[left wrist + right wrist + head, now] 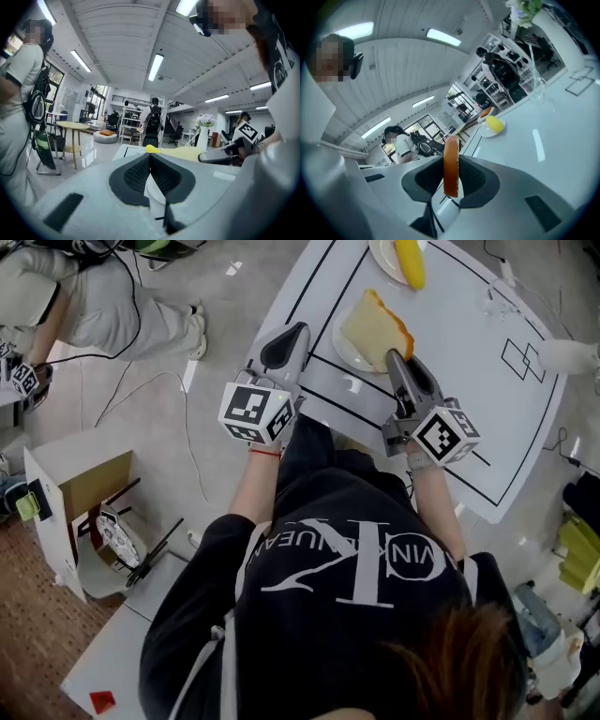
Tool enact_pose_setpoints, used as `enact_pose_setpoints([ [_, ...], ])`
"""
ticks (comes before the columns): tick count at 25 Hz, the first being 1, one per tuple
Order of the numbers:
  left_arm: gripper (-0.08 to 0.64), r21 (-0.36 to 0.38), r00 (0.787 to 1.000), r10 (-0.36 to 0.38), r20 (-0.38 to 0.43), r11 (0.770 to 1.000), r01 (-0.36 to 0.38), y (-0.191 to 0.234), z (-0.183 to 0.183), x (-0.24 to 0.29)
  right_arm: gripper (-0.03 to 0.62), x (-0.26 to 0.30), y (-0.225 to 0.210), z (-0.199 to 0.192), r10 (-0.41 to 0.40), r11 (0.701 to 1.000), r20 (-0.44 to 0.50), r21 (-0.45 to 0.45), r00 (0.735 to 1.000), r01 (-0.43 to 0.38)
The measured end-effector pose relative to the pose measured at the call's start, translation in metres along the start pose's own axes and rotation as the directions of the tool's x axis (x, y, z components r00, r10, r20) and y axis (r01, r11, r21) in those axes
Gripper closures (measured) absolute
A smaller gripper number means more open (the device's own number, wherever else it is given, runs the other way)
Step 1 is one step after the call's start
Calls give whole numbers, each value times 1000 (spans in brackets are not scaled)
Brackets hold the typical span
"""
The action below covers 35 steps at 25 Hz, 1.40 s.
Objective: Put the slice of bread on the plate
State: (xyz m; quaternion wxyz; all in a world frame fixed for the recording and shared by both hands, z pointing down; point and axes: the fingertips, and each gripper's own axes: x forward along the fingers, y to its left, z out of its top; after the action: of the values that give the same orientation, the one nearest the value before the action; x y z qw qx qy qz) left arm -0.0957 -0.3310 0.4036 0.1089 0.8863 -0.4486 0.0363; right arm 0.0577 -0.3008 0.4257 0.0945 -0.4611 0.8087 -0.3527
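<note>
A slice of bread (pixel 373 326) with an orange crust stands tilted over a small white plate (pixel 343 351) near the table's front edge. My right gripper (pixel 395 359) is shut on the slice's near edge. In the right gripper view the crust (pixel 451 154) shows edge-on, pinched between the dark pads. Whether the slice touches the plate I cannot tell. My left gripper (pixel 296 332) hovers just left of the plate, shut and empty, its pads (pixel 161 176) meeting. In the left gripper view the pale bread (pixel 185 153) lies ahead.
A second plate (pixel 382 259) farther back holds a yellow item (pixel 410 262). A clear vase (pixel 534 70) with flowers stands on the white table (pixel 469 381). A person (pixel 103 306) stands at the upper left, beside floor cables and a cardboard box (pixel 84 488).
</note>
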Motion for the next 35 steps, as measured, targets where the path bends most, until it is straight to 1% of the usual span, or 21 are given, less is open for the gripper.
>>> enact_pose_setpoints([
  [3,554,2,1000,-16,-12,1000,16,3,-1,4,500,9,-2,-8,-14,994,11,111,1000,13],
  [6,554,4,1000,-20,-25,1000,20,10,-3,5,500,17,-9,-16,-46,982,12,184,999,43],
  [10,554,-9,999,-15,-32,1000,14,20,-6,5,500,25,-15,-20,-88,958,26,275,996,78],
  [13,554,-16,999,-21,-32,1000,21,23,-6,9,499,29,-19,-22,-114,945,30,312,993,99],
  [17,554,-29,999,-39,-38,999,38,22,-10,15,504,30,-24,-23,-133,939,19,323,991,120],
  [19,554,-36,998,-45,-39,998,43,22,-10,17,503,30,-26,-24,-141,942,6,308,990,132],
  [22,554,-41,998,-43,-37,998,41,23,-10,17,481,30,-29,-26,-151,948,-26,278,988,152],
  [24,554,-48,999,-40,-34,998,39,24,-9,17,471,30,-30,-28,-145,951,-48,269,988,152],
  [26,554,-56,999,-40,-33,998,38,25,-10,17,447,30,-28,-31,-129,959,-77,243,989,144],
  [28,554,-60,999,-40,-34,997,38,24,-11,16,422,30,-24,-35,-109,973,-112,192,988,129],
  [31,554,-61,999,-43,-32,997,41,23,-10,16,389,30,-17,-42,-83,991,-181,87,980,100],
  [33,554,-64,999,-43,-30,997,41,23,-11,15,361,28,-15,-47,-72,997,-236,9,969,77],
  [35,554,-67,999,-42,-29,997,40,23,-11,15,344,27,-13,-53,-68,996,-291,-66,954,51],
])
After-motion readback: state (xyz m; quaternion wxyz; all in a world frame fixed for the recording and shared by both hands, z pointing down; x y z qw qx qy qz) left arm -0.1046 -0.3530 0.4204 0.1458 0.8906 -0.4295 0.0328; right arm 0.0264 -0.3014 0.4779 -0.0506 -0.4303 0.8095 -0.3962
